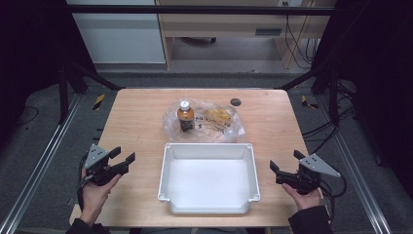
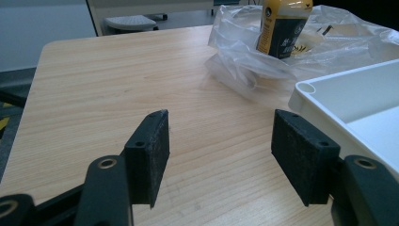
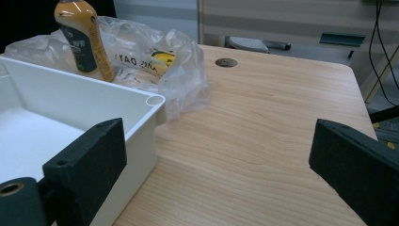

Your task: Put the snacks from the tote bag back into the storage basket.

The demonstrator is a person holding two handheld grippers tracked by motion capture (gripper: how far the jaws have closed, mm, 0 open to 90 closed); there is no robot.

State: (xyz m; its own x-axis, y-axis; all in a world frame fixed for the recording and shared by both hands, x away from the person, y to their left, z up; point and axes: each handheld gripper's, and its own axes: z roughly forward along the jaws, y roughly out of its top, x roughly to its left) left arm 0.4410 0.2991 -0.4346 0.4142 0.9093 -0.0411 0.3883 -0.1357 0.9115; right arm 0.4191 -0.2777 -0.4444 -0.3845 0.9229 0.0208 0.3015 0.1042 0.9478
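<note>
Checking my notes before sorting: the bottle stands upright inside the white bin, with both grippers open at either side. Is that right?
Not quite. The bottle stands upright on the clear plastic bag behind the white bin, as the high view shows. The left gripper and right gripper are open.

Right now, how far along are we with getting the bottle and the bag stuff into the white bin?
Nothing looks done: the bin holds nothing. The bottle stands upright on the clear plastic bag behind the bin, with a yellow item inside the bag. Nothing is in hand: the left gripper and right gripper hover open on either side of the bin. Still left, probably: reach, grasp, and place each item.
</note>
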